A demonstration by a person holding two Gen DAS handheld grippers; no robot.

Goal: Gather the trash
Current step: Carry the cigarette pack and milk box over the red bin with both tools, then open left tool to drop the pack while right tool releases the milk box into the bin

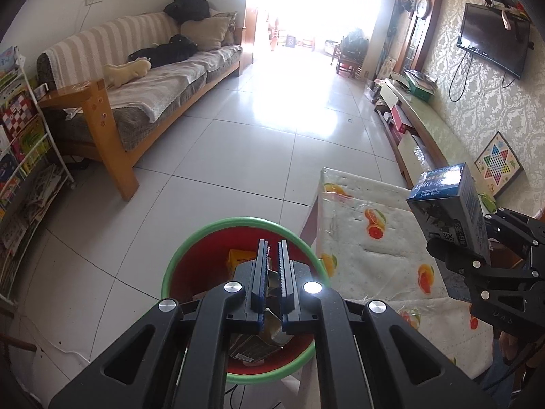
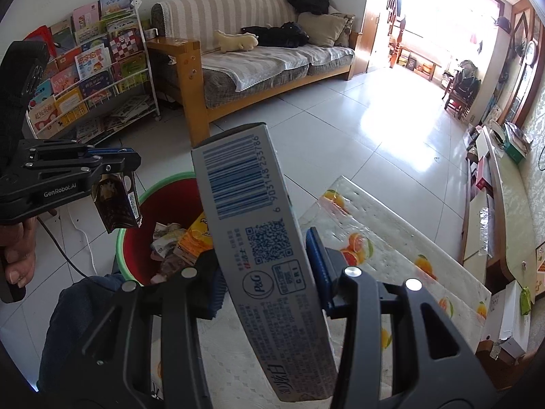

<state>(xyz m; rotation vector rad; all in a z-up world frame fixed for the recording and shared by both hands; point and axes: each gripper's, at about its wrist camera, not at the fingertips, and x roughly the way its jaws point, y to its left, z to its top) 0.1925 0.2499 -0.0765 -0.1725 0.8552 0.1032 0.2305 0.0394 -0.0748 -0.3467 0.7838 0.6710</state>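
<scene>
Now your bench [image 1: 381, 238] stands on tiled floor [image 1: 238, 156], bin [image 1: 177, 266] beside it.
Your right gripper [image 2: 265, 272] jaws clamp the box [image 2: 252, 225]; your left gripper [image 1: 272, 269] jaws pinch a carton [image 2: 115, 204] above the bin.

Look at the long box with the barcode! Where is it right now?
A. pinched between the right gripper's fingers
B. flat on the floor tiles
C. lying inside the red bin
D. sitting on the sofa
A: the long box sticks up from the right gripper, its fingers pressing on both sides, above the table beside the red bin.
</scene>
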